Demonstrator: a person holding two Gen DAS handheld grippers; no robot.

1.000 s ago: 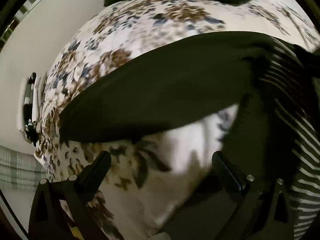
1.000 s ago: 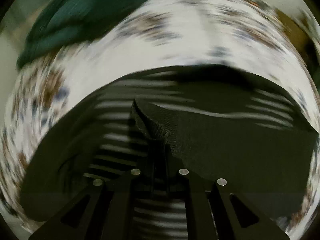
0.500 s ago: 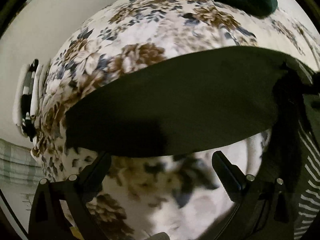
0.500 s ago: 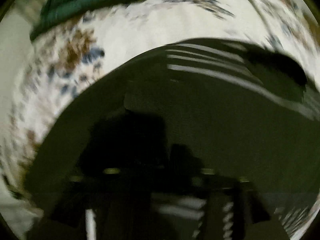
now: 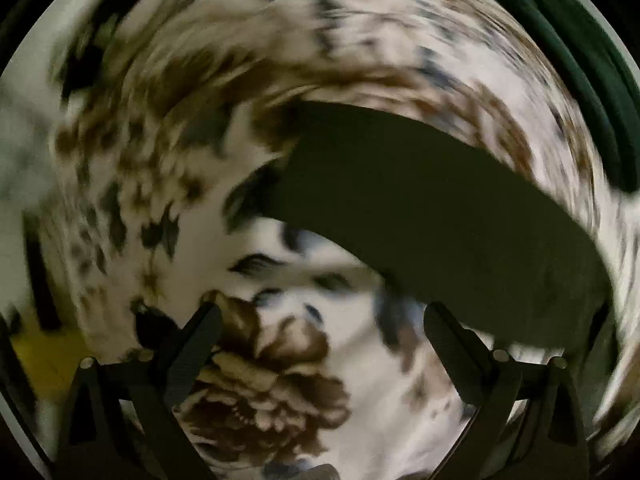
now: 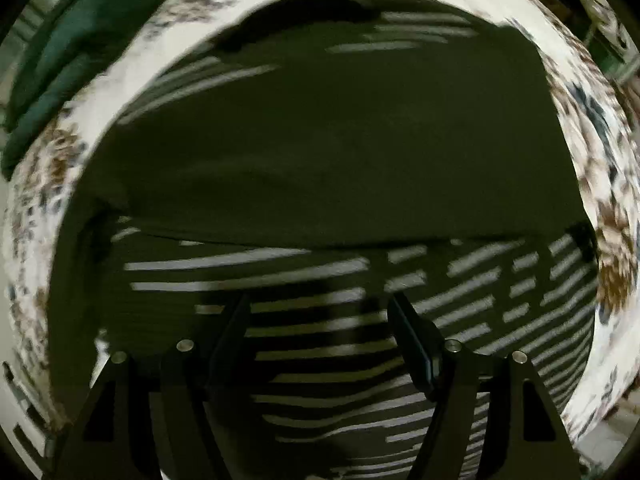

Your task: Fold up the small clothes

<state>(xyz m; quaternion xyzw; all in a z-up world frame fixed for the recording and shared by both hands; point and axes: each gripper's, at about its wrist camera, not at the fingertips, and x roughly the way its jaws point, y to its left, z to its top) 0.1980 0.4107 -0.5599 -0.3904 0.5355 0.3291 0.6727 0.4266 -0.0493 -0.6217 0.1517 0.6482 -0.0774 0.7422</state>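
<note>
A small dark garment with white stripes (image 6: pixel 320 288) lies on a floral bedspread (image 6: pixel 600 184); a plain dark flap (image 6: pixel 320 168) is folded over its far half. My right gripper (image 6: pixel 318 312) is open and empty just above the striped near part. In the left wrist view the same garment shows as a dark band (image 5: pixel 440 216) ahead and to the right. My left gripper (image 5: pixel 320 320) is open and empty over the bare bedspread (image 5: pixel 260 380), short of the garment's near edge.
A dark green blanket (image 6: pixel 60 60) lies bunched at the far left of the bed; it also shows in the left wrist view (image 5: pixel 592 80) at the far right. The bed edge runs along the left and lower left of the right wrist view.
My right gripper has let go of the fabric, opened and pulled back, leaving the flap folded over. My left gripper has swung left and back; the garment now sits to its right.
</note>
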